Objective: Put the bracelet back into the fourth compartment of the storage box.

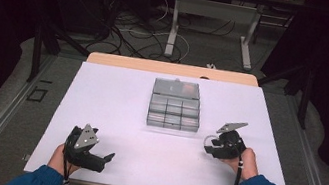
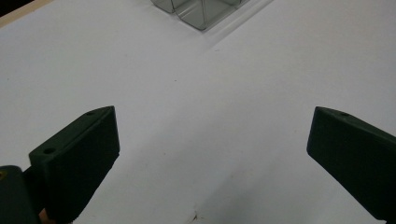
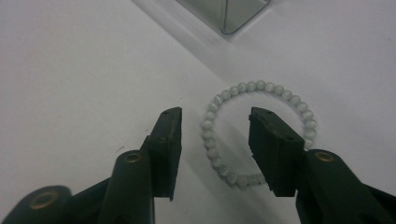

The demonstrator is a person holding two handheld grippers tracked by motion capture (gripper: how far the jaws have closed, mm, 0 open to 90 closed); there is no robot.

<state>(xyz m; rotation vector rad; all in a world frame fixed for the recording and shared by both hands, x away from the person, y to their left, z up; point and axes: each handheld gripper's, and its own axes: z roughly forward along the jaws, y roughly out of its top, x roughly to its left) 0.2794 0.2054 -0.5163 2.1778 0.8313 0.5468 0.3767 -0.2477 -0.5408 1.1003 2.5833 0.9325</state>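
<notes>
Room: dark, cables and table legs on the floor beyond.
Surface: one white table (image 1: 113,114), wooden far edge.
Left gripper (image 1: 108,157): one, near edge, jaws spread wide, empty.
Box (image 1: 175,104): one clear compartment box, centre.
Bracelet (image 3: 224,93): one pale bead ring, flat just below the box corner.
Right gripper (image 3: 215,121): one, jaws parted, straddling the bracelet's near-left arc, not gripping.

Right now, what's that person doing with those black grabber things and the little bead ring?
A person sits at a white table with a gripper in each hand. The right gripper is open and straddles one side of a pale bead bracelet lying flat, one of its fingers over the ring's middle; it has not closed yet. The left gripper waits wide open above bare table. A clear compartment box sits farther back.
</notes>
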